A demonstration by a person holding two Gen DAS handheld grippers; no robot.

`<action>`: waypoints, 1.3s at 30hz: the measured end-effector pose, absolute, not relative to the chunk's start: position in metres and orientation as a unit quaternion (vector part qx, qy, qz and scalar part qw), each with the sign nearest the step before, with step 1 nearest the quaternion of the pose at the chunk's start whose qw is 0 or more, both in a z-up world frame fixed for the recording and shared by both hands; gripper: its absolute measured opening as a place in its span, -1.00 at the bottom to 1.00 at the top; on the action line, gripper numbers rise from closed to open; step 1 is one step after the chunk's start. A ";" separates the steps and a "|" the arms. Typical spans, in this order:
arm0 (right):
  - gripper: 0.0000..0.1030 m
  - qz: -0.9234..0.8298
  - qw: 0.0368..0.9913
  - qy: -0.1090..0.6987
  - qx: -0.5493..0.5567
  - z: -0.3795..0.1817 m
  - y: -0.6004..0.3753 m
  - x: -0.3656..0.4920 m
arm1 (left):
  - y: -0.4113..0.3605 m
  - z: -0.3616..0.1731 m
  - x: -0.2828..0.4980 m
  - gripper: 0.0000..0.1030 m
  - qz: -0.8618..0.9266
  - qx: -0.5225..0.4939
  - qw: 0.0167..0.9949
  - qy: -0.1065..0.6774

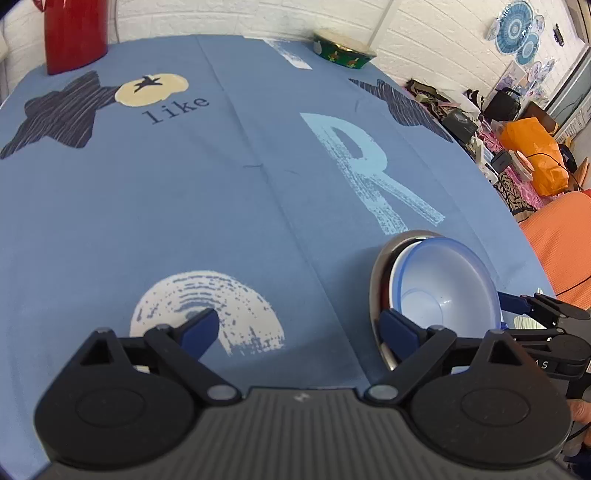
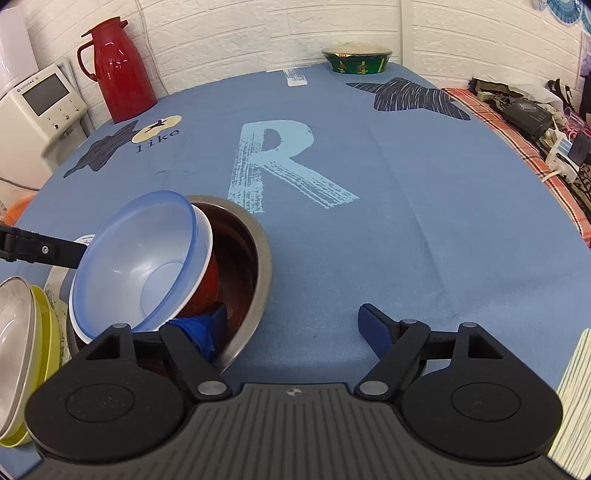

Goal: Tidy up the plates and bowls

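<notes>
A steel bowl (image 2: 258, 266) (image 1: 380, 280) sits on the blue tablecloth. Leaning inside it is a red bowl (image 2: 207, 284) with a white inside, and a translucent blue bowl (image 2: 140, 258) (image 1: 443, 280) is nested in that. My right gripper (image 2: 293, 325) is open; its left finger (image 2: 210, 328) dips inside the steel bowl under the red bowl, while the other one hangs over the cloth. My left gripper (image 1: 299, 328) is open too, its right finger (image 1: 397, 328) at the steel bowl's near rim. At the left in the right wrist view, a steel plate (image 2: 14, 343) rests on yellow plates (image 2: 48, 332).
A green patterned bowl (image 2: 356, 59) (image 1: 343, 50) stands at the table's far edge. A red thermos (image 2: 118, 70) (image 1: 74, 33) stands at the back left beside a white appliance (image 2: 40, 107). Clutter lies beyond the right edge (image 2: 528, 110). A pale striped object (image 2: 576, 398) lies near right.
</notes>
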State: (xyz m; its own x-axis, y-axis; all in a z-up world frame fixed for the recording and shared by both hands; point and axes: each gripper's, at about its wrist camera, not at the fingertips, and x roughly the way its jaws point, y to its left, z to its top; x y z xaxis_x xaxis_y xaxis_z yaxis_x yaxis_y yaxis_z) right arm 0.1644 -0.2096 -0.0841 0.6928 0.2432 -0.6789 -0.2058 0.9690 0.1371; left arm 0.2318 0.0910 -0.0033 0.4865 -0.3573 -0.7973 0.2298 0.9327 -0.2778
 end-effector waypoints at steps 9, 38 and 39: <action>0.26 0.123 0.917 0.378 0.024 -0.084 -0.218 0.166 | 0.090 -0.010 0.234 0.90 -0.191 -0.081 0.842 0.499; 0.39 0.117 0.921 0.371 0.009 -0.086 -0.219 0.169 | 0.082 -0.022 0.232 0.99 -0.167 -0.108 0.854 0.481; 0.41 0.119 0.922 0.369 0.012 -0.087 -0.219 0.169 | 0.083 -0.022 0.233 0.99 -0.169 -0.108 0.853 0.481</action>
